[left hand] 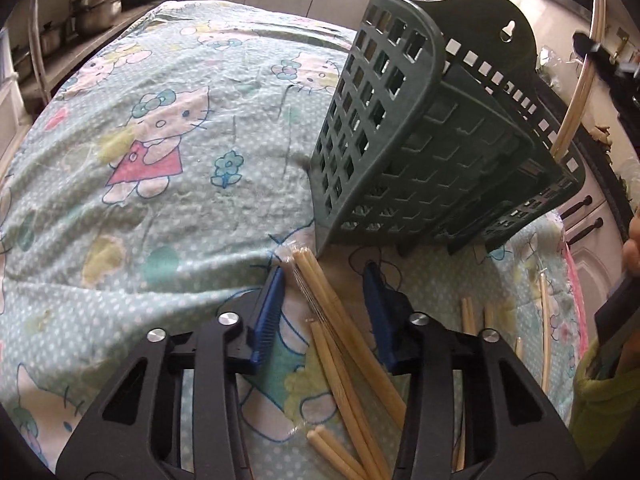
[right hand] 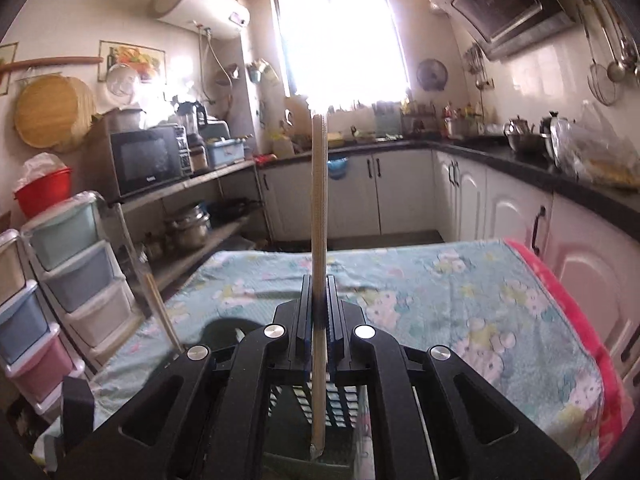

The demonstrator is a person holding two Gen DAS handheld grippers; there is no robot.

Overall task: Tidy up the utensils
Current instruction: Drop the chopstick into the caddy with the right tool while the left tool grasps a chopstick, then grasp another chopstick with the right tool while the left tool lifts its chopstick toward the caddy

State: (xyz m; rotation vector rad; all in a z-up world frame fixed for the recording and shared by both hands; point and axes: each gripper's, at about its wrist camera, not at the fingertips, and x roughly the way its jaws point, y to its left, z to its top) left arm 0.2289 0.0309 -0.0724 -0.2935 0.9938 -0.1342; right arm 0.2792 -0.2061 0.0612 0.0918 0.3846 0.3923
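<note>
Mid-sorting: right gripper [right hand: 319, 312] clamped on one chopstick [right hand: 319, 208] over the holder [left hand: 432, 140], left gripper [left hand: 325, 300] fingers apart astride wrapped chopsticks [left hand: 340, 332], needing closure.

On the tabletop [left hand: 120, 208], the utensil basket [left hand: 420, 152] stands far right of my left claw [left hand: 324, 312]. A wrapped chopstick bundle [left hand: 344, 344] lies between that claw's jaws, untouched by them, its far end just beside the basket's base. More chopsticks [left hand: 468, 316] lie to the right. My right claw [right hand: 319, 320] holds one chopstick pair [right hand: 319, 216] upright above the basket.
</note>
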